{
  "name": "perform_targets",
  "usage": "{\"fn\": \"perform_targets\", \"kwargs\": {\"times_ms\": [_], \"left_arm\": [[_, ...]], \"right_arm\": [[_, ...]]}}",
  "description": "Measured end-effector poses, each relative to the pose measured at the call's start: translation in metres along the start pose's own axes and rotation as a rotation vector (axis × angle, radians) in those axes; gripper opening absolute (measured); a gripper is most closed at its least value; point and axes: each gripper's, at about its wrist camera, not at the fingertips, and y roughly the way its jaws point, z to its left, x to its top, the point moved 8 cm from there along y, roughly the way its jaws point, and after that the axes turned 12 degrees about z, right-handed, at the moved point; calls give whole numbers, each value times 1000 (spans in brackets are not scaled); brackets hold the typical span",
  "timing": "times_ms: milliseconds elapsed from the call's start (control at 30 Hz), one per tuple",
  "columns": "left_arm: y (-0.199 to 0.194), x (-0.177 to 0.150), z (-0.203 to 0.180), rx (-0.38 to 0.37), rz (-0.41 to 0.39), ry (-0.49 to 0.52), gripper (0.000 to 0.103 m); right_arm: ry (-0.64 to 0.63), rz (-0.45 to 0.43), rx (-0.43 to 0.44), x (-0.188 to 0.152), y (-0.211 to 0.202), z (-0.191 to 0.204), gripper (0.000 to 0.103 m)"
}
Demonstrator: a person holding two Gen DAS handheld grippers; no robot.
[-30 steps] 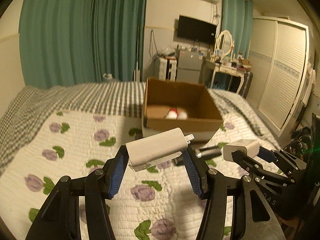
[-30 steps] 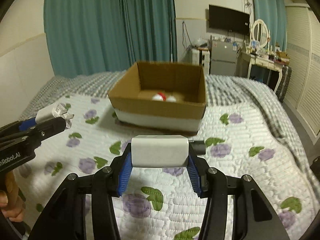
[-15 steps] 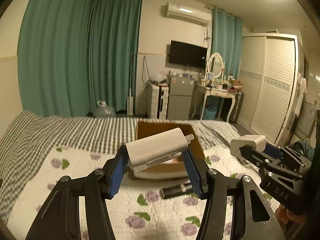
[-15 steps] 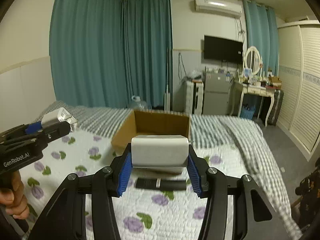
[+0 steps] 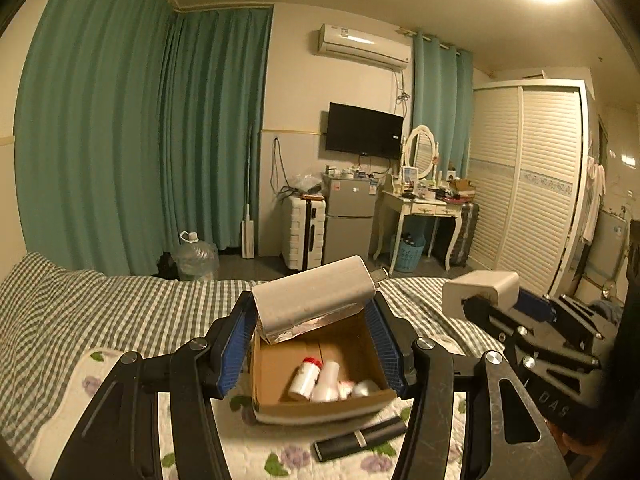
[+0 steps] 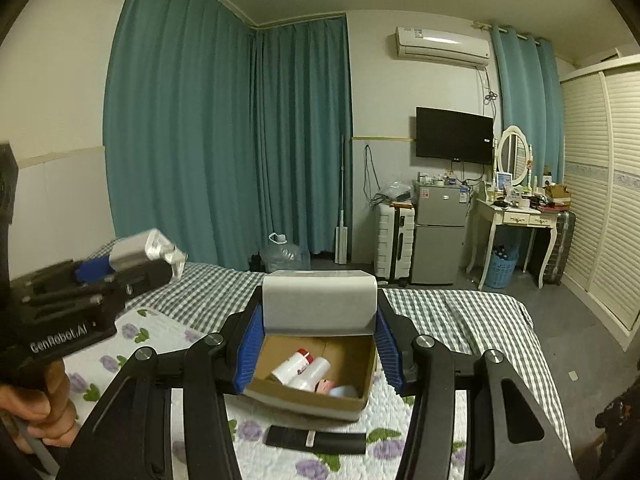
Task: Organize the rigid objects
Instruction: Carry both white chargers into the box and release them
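The left gripper (image 5: 312,340) is clamped on a tilted white rectangular charger block with metal plug prongs (image 5: 316,296), held in the air above the open brown cardboard box (image 5: 320,410). Small white bottles, one red-capped (image 5: 306,372), are seen lying inside the box, which rests on the floral quilted bedspread (image 6: 132,336). A flat black bar-shaped object (image 5: 360,438) lies on the quilt just in front of the box. The right gripper (image 6: 318,344) is closed on a second white rounded rectangular block (image 6: 320,300), likewise held over the box.
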Motion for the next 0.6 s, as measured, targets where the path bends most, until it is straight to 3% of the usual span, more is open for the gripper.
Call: {"fn": "perform_targets", "kwargs": {"times_ms": [300,600], "left_arm": [[101,-1,14,-5,104,0,57],[188,-28,17,-32,237,4,57]], "right_arm": [[-27,71,-17,1,78,-10,50],[-47,211,-4,-37,165,-25,49]]}}
